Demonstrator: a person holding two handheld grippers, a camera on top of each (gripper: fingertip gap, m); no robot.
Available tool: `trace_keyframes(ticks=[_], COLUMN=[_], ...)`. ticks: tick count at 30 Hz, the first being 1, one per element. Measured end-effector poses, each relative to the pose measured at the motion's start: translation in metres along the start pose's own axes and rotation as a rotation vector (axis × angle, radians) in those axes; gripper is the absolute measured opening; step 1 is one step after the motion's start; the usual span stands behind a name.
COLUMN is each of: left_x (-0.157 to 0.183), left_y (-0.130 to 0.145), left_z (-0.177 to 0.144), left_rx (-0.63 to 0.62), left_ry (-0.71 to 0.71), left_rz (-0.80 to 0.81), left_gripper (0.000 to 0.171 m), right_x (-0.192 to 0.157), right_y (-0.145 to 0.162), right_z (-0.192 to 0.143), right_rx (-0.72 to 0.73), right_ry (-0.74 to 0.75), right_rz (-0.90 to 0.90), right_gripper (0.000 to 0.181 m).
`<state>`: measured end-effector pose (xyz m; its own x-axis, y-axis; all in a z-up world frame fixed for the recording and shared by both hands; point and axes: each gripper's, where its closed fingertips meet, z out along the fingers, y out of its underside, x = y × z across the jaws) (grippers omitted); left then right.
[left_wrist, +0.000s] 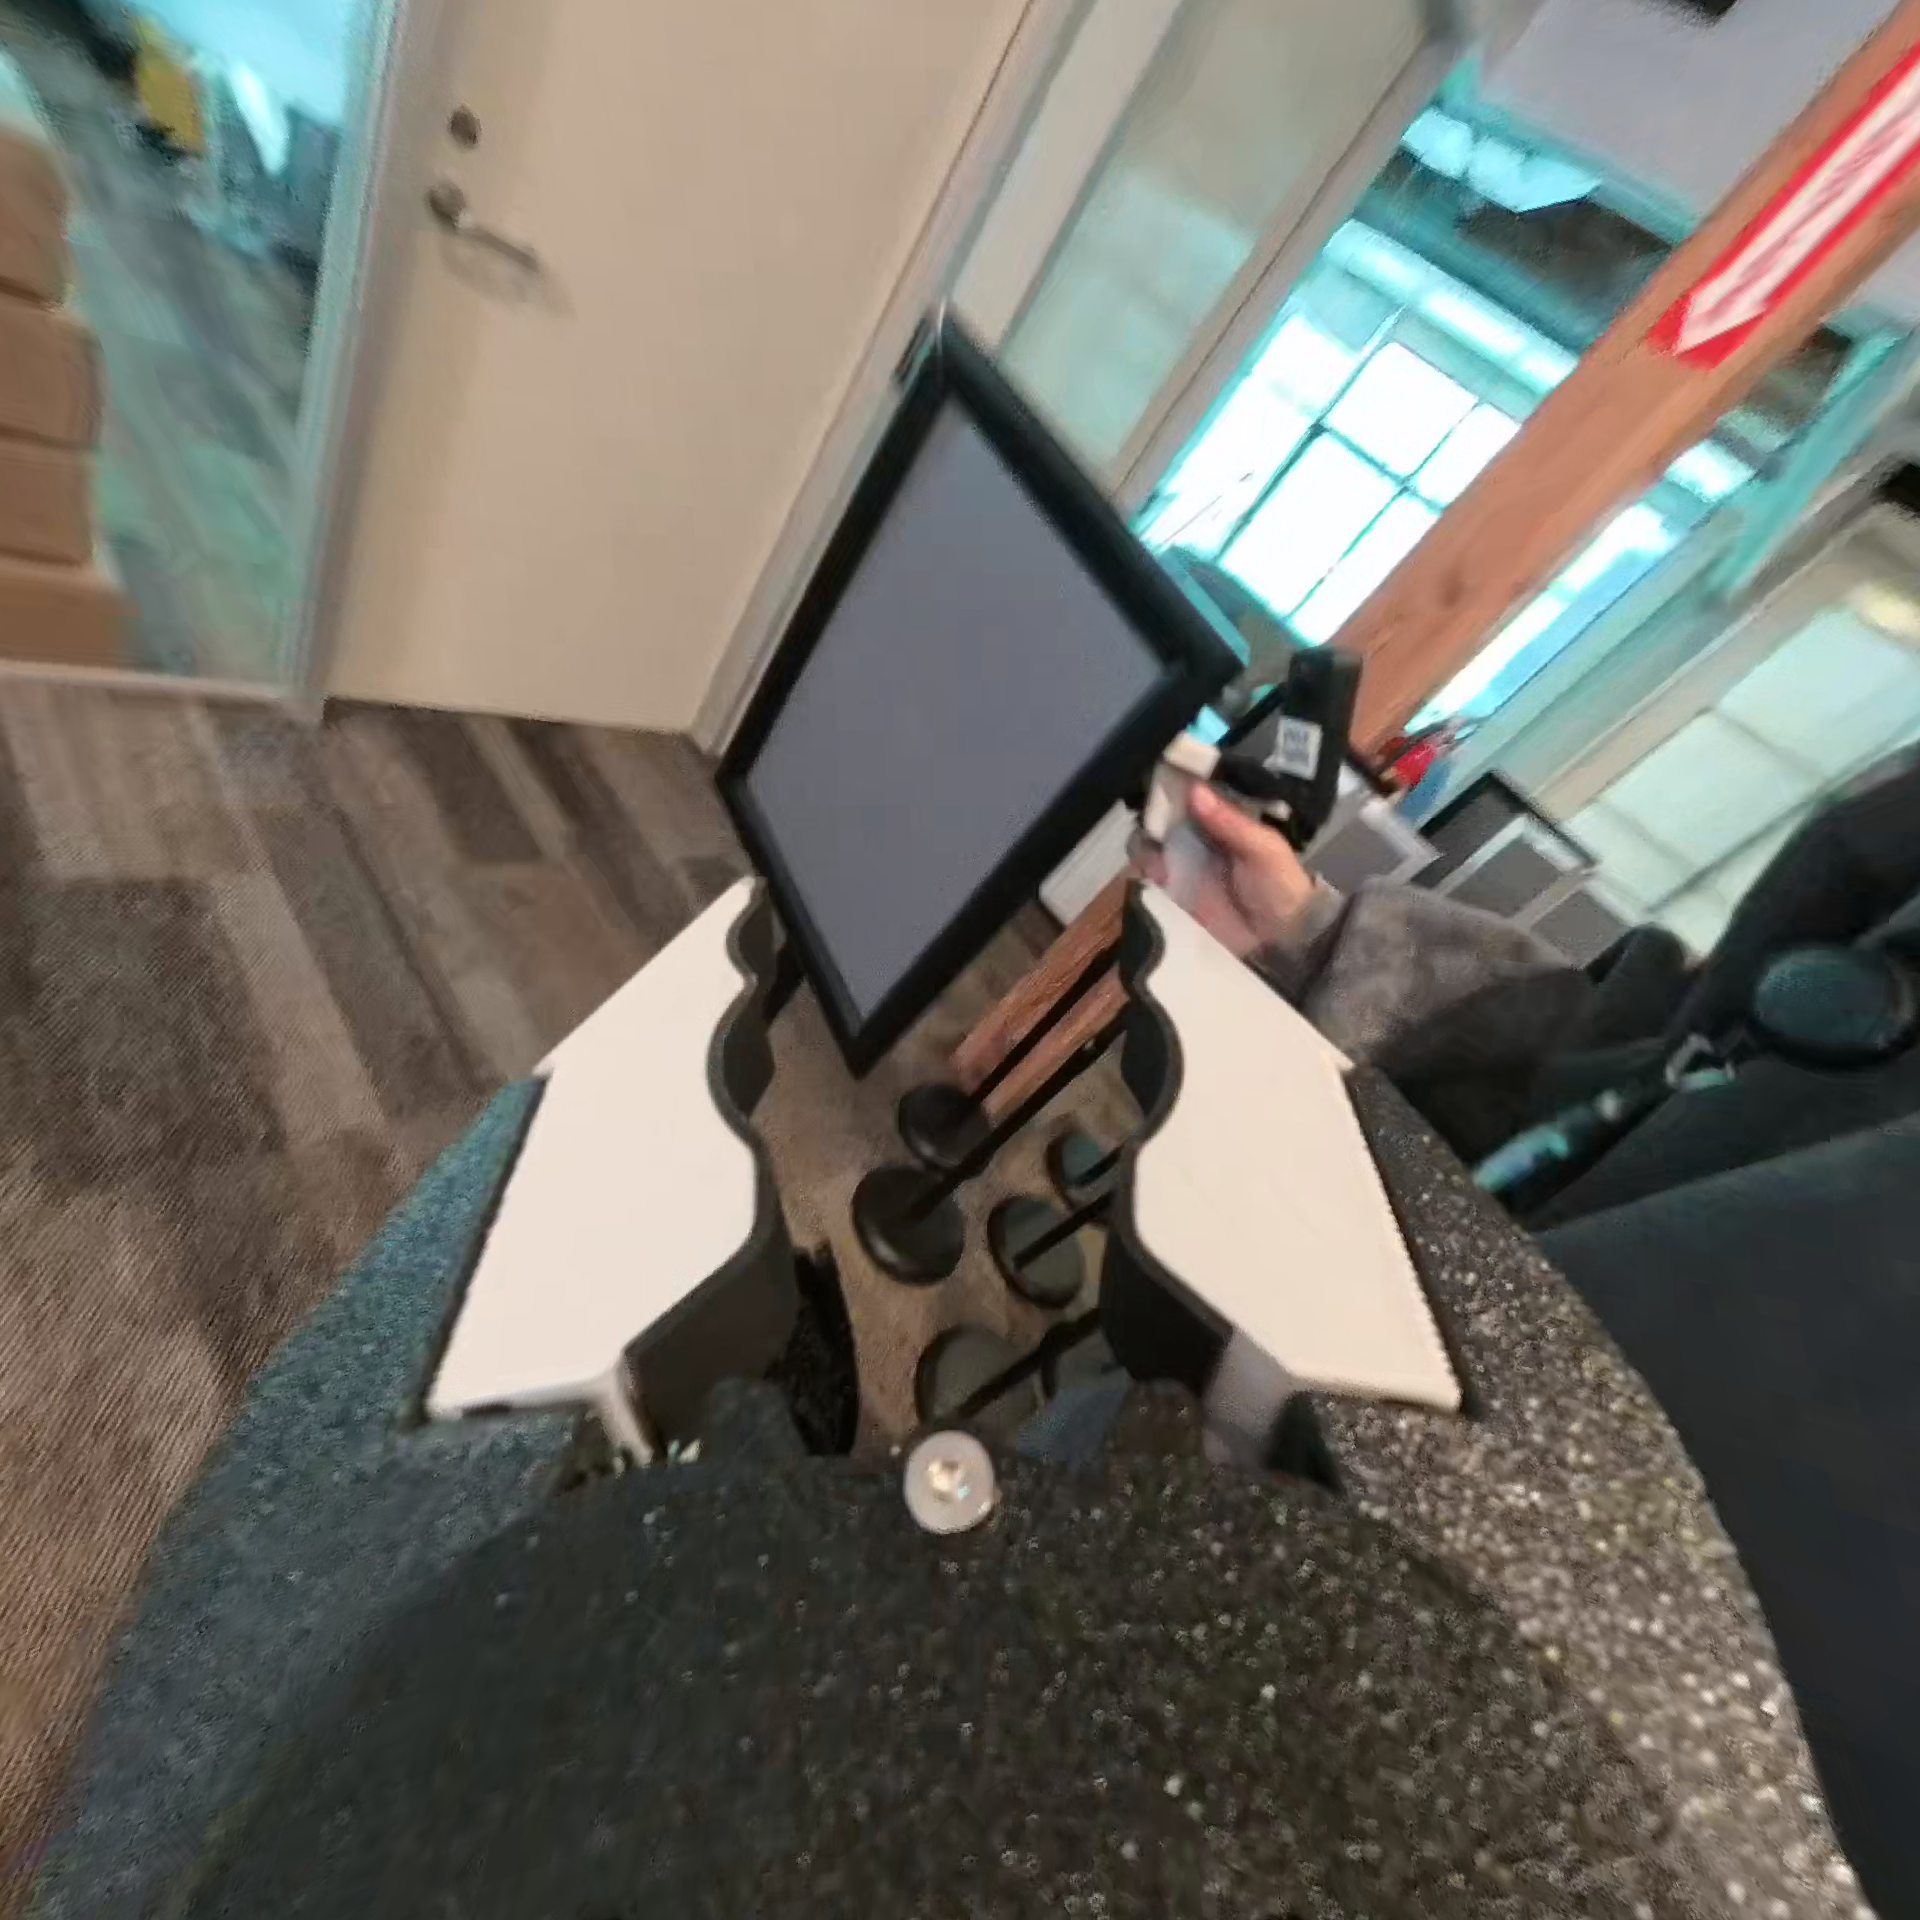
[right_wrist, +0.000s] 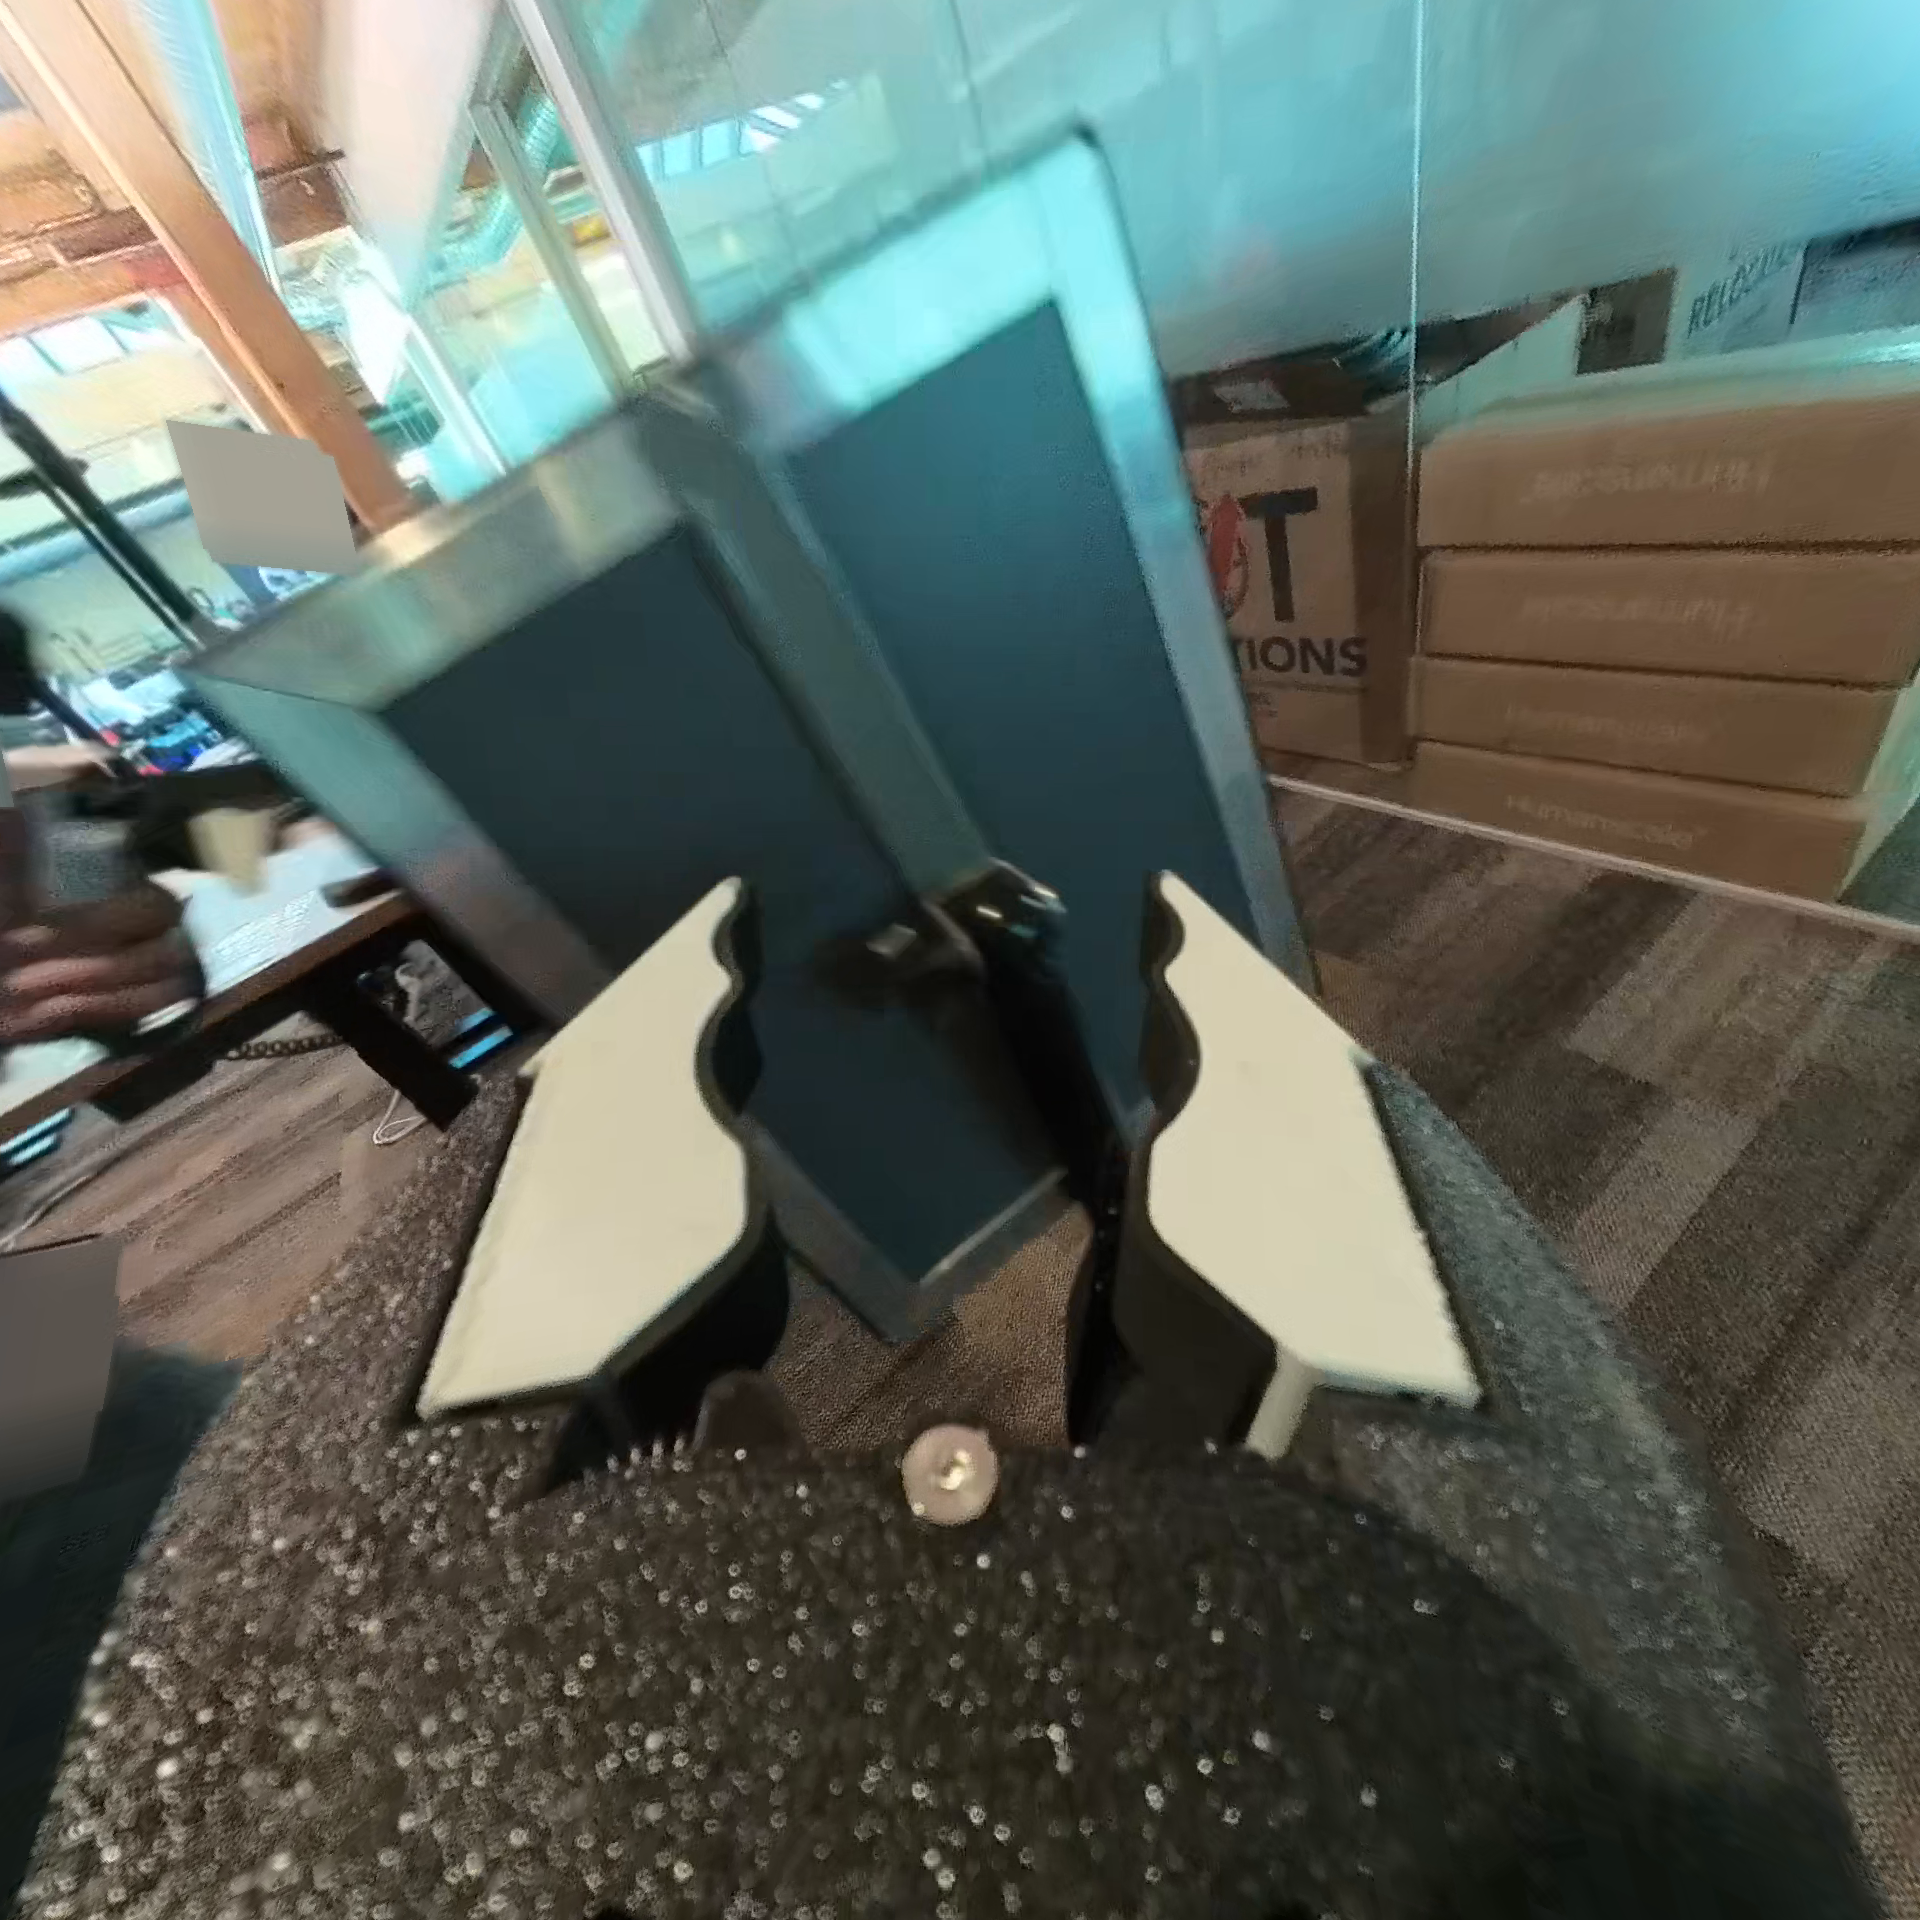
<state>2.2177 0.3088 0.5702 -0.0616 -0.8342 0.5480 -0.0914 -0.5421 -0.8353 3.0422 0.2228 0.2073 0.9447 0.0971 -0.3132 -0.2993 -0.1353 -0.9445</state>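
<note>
My left gripper (left_wrist: 945, 904) is open and empty, held above the carpet. Its white fingers (left_wrist: 644, 1143) frame a tilted, black-framed dark screen (left_wrist: 956, 707) that stands farther off, apart from them. Below the screen are several black round bases (left_wrist: 909, 1221) with thin poles and wooden slats (left_wrist: 1049, 1018). My right gripper (right_wrist: 951, 883) is open and empty. It faces two dark blue panels in metal frames (right_wrist: 644, 790) joined at a hinge (right_wrist: 987, 914). The panels stand beyond the fingertips, not touching them.
Grey-brown carpet (left_wrist: 260, 935) covers the floor. A white door (left_wrist: 623, 364) is behind the screen. A hand in a grey sleeve (left_wrist: 1257, 873) holds another black gripper (left_wrist: 1288, 748). Stacked cardboard boxes (right_wrist: 1652, 644) sit behind glass at right. A dark table (right_wrist: 281, 935) is at left.
</note>
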Motion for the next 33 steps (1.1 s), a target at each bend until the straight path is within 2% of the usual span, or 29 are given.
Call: trace_keyframes(ticks=[2,4,7,9,12,14,16,19,23,26,28,33], left_x=[-0.015,-0.029,-0.039,-0.044,-0.053,-0.062,-0.068,-0.056,-0.037,-0.025,-0.018,-0.005], left_y=[-0.034,-0.064,-0.096,-0.105,-0.104,-0.082,-0.052,-0.029,-0.017,-0.004,-0.002,-0.003], left_z=[0.013,0.043,0.11,0.166,0.255,0.304,0.334,0.354,0.364,0.36,0.355,0.361], left_rx=[0.039,0.01,-0.124,-0.239,-0.399,-0.597,-0.783,-0.909,-0.993,-1.065,-1.111,-1.109], left_ry=[0.106,0.216,0.397,0.509,0.671,0.754,0.854,1.039,1.284,1.473,1.594,1.807], left_rz=[0.036,0.084,0.149,0.237,0.35,0.446,0.591,0.608,0.608,0.588,0.561,0.572], left_gripper=[0.066,0.066,0.069,0.077,0.08,0.078,0.076,0.083,0.077,0.052,0.033,0.012], right_x=[-0.044,-0.087,-0.13,-0.143,-0.135,-0.122,-0.111,-0.099,-0.092,-0.091,-0.088,-0.074], right_y=[-0.025,-0.039,-0.029,-0.018,-0.006,-0.001,0.002,-0.001,-0.007,-0.008,-0.008,-0.016], right_z=[-0.015,-0.019,-0.004,0.015,0.046,0.059,0.064,0.064,0.065,0.068,0.056,0.022], right_rx=[0.049,0.093,0.074,0.078,0.091,0.086,0.094,0.125,0.12,0.137,0.17,0.326], right_ry=[0.008,0.044,0.173,0.268,0.428,0.522,0.601,0.741,0.899,0.986,1.119,1.305], right_rz=[-0.02,0.005,-0.01,-0.037,-0.06,-0.052,-0.052,-0.014,0.008,0.066,0.095,0.288], right_gripper=[0.071,0.072,0.083,0.084,0.084,0.08,0.069,0.058,0.043,0.017,0.012,0.009])
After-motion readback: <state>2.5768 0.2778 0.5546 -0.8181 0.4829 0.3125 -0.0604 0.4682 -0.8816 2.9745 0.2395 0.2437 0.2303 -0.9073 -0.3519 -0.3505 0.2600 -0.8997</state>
